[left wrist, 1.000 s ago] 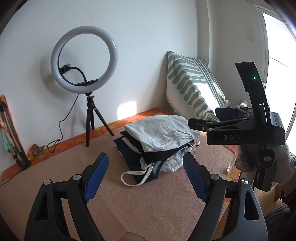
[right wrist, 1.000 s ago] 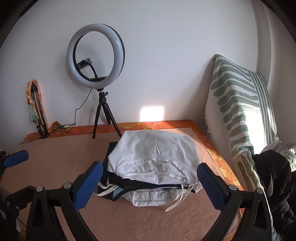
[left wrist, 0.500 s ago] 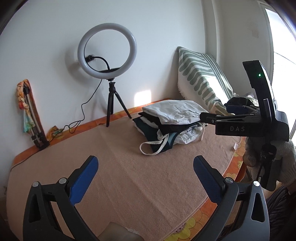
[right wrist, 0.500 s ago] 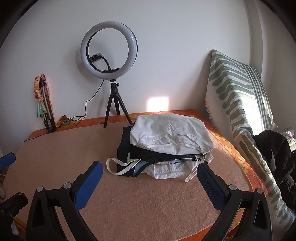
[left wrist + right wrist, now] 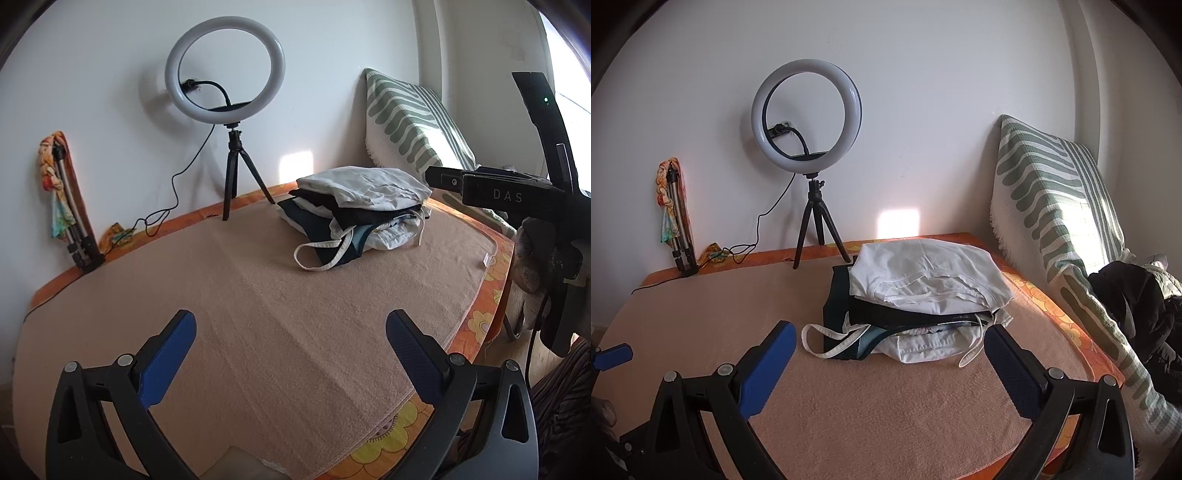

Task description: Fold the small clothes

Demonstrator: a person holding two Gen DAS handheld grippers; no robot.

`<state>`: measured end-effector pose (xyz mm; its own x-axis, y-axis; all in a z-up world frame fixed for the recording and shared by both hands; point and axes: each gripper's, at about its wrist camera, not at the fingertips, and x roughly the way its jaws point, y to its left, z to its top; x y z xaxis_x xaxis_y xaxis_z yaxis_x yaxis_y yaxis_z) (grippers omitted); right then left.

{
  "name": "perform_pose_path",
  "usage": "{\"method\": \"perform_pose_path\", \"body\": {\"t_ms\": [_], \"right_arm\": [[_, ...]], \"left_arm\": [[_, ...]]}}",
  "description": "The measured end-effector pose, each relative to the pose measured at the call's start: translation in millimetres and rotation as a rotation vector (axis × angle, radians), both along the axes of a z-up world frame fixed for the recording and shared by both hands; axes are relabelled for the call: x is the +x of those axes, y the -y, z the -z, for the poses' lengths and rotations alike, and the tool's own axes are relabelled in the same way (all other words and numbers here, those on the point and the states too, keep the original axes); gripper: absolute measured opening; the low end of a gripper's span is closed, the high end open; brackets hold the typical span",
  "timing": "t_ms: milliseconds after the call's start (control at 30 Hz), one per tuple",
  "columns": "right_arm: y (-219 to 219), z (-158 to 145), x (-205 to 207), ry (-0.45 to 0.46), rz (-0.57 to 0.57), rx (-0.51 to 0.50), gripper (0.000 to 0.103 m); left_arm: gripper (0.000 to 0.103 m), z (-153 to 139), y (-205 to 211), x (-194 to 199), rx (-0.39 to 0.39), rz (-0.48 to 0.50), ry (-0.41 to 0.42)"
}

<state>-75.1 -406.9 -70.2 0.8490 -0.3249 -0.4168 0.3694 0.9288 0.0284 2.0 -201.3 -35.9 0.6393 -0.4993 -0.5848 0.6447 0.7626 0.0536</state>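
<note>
A stack of folded small clothes (image 5: 360,203) lies on the tan blanket (image 5: 240,295) at the far right, white garment on top, black and dark teal below, a white strap loop hanging out in front. It also shows in the right wrist view (image 5: 919,299). My left gripper (image 5: 290,334) is open and empty, low over the blanket's near edge, well back from the stack. My right gripper (image 5: 886,343) is open and empty, just in front of the stack; its body shows in the left wrist view (image 5: 509,195) at the right.
A ring light on a small tripod (image 5: 809,166) stands at the back by the wall. A folded tripod with a colourful cloth (image 5: 674,214) leans at back left. A green-striped pillow (image 5: 1056,206) and dark clothes (image 5: 1137,306) lie at the right. The blanket's edge (image 5: 480,280) drops off right.
Both grippers have pulled back from the stack, which now looks smaller and farther away. Both stay open. The stack has not moved.
</note>
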Motion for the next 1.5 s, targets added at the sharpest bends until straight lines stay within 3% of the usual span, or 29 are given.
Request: {"method": "perform_pose_path", "body": {"t_ms": [1500], "right_arm": [[-14.0, -5.3, -4.9, 0.027, 0.004, -0.005, 0.103]], "left_arm": [[0.102, -2.6, -6.4, -8.6, 0.008, 0.006, 0.024]]}}
